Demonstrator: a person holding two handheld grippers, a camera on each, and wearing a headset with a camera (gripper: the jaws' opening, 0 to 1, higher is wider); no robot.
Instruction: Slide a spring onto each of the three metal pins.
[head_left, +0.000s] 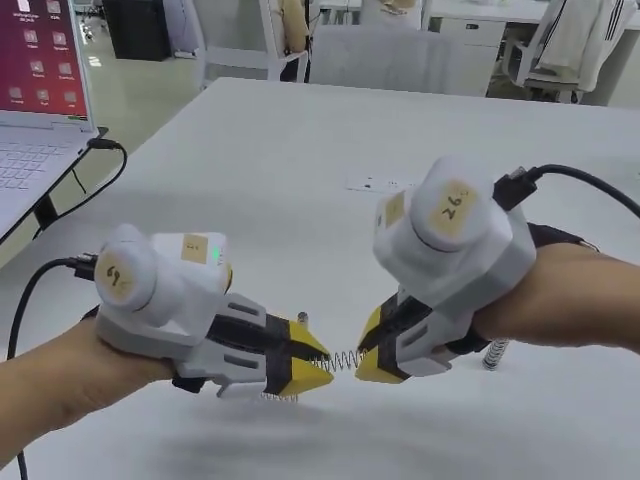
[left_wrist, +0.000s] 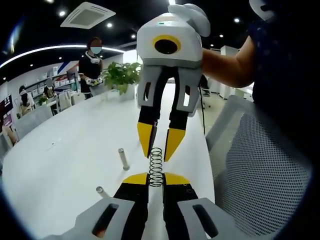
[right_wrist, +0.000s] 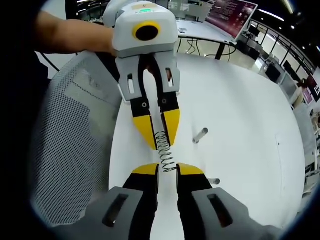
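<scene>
1. Here, the left gripper (left_wrist: 156, 179) is pinching one end of a small wire spring (left_wrist: 156, 167), its yellow-tipped jaws drawn narrow around the last coils.
2. The right gripper (right_wrist: 167, 171) is gripping the opposite end of that spring the same way, jaws nearly closed on it. The spring is therefore hanging in the air between the two sets of tips, slightly bowed and clear of the white table (head_left: 300, 150).
3. The coils are too fine for me to tell whether anything is sitting inside the spring.
4. Off to one side of the spring, a metal pin (left_wrist: 121, 159) is standing upright on the table. A second pin (left_wrist: 100, 190) is standing nearer the spring's left-gripper end, and both are appearing bare.
5. A second spring (head_left: 493, 353) is lying on the table beyond the spring's right-gripper end, partly under the person's hand (head_left: 560, 300). A further coil (head_left: 280, 397) is lying just below the spring, under the left gripper.
6. Well away from the spring, past the left gripper, a laptop (head_left: 30, 100) is sitting open.
7. The spring is looking light, thin and very flexible, so I am expecting it to buckle or flick free if squeezed at mid-length. Holding it lightly across the coils near one end is seeming safest, leaving the other end's bore open for a pin. The pins are looking stiff and smooth, so a spring should be sliding down freely once aligned.
</scene>
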